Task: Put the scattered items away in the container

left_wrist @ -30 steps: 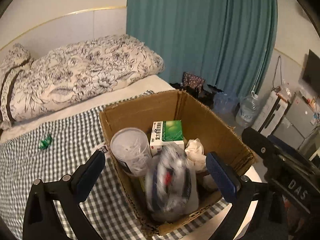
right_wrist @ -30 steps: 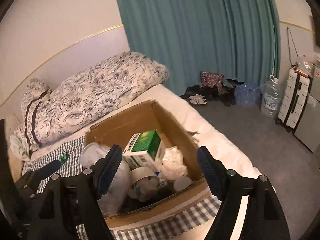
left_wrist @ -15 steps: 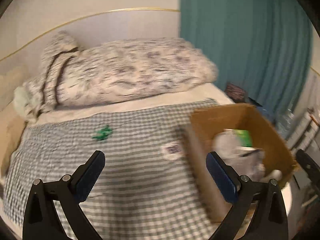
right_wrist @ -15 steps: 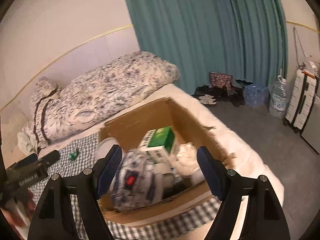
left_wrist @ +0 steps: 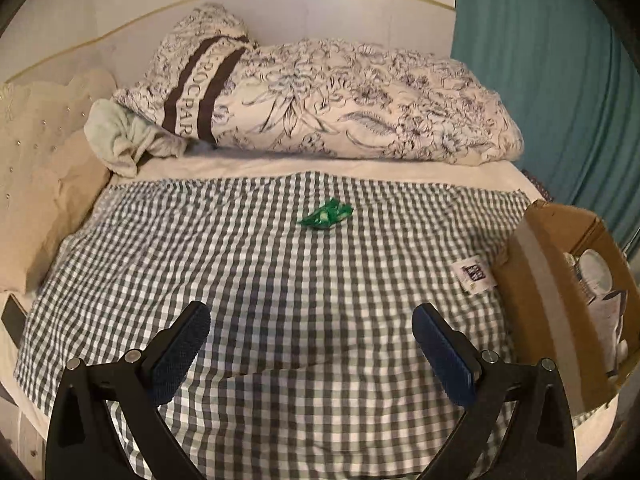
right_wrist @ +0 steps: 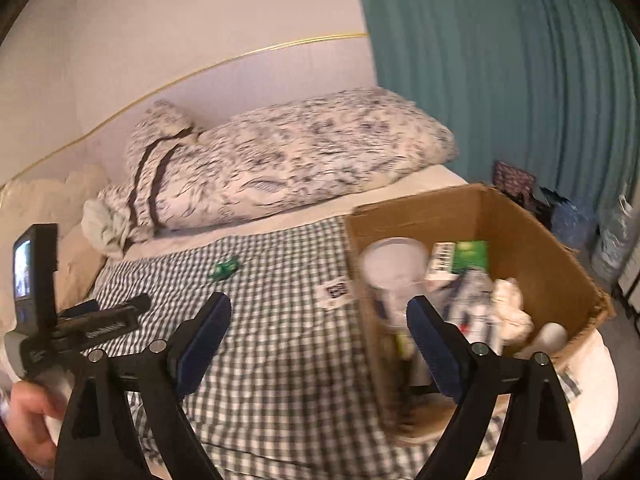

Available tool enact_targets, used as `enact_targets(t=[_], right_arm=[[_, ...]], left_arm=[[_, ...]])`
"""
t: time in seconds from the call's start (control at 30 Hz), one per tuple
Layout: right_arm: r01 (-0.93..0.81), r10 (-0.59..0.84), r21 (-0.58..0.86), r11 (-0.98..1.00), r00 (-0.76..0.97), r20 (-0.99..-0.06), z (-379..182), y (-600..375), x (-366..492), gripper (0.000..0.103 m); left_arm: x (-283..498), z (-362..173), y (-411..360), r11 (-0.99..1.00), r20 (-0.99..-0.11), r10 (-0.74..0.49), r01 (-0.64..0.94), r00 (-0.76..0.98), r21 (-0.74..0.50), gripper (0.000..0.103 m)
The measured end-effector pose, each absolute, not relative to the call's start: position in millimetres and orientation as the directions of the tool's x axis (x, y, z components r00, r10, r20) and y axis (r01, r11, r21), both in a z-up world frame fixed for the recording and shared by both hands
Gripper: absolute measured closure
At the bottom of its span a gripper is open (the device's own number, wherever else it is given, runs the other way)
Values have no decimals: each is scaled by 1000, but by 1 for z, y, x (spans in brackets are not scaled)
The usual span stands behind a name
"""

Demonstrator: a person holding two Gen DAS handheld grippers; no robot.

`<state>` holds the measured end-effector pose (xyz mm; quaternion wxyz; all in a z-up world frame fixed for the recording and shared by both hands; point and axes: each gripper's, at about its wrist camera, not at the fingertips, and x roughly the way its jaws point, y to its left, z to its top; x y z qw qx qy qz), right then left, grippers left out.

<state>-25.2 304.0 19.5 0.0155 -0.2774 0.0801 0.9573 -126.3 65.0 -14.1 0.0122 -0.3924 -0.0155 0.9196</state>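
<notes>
1. Since a second ago the left gripper [left_wrist: 311, 340] has swung off the brown cardboard box [left_wrist: 532, 292], which now sits at its far right edge, and faces the grey-and-white checked cloth [left_wrist: 240, 264].
2. Its jaws stand wide apart, nothing between them.
3. Ahead of its fingers, well apart from them, the small crumpled green wrapper [left_wrist: 326, 213] lies alone on the cloth.
4. Beyond it rests the floral white pillow [left_wrist: 360, 104].
5. Right gripper [right_wrist: 318, 322]: its jaws have just been opening and stand apart, empty.
6. To its left a hand [right_wrist: 30, 420] holds the other gripper.
7. At its right finger stands the box, holding a clear plastic tub [right_wrist: 390, 264], a green-and-white carton [right_wrist: 460, 258] and crumpled white paper [right_wrist: 512, 308].
</notes>
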Motion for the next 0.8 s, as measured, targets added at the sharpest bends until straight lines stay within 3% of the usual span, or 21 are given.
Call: enact_targets(t=[0.13,0.8], right_arm=[[-51,-26,126,-991,-838,-545,6,275,-40,7],[-130,57,48,-990,-699,-713,-116,263,-180,6]], left_arm=[[-139,-32,54,-998,-738,63,-27,-672,-60,0],[-254,-120,57,-998,-774,68,-43,-630,-53,0]])
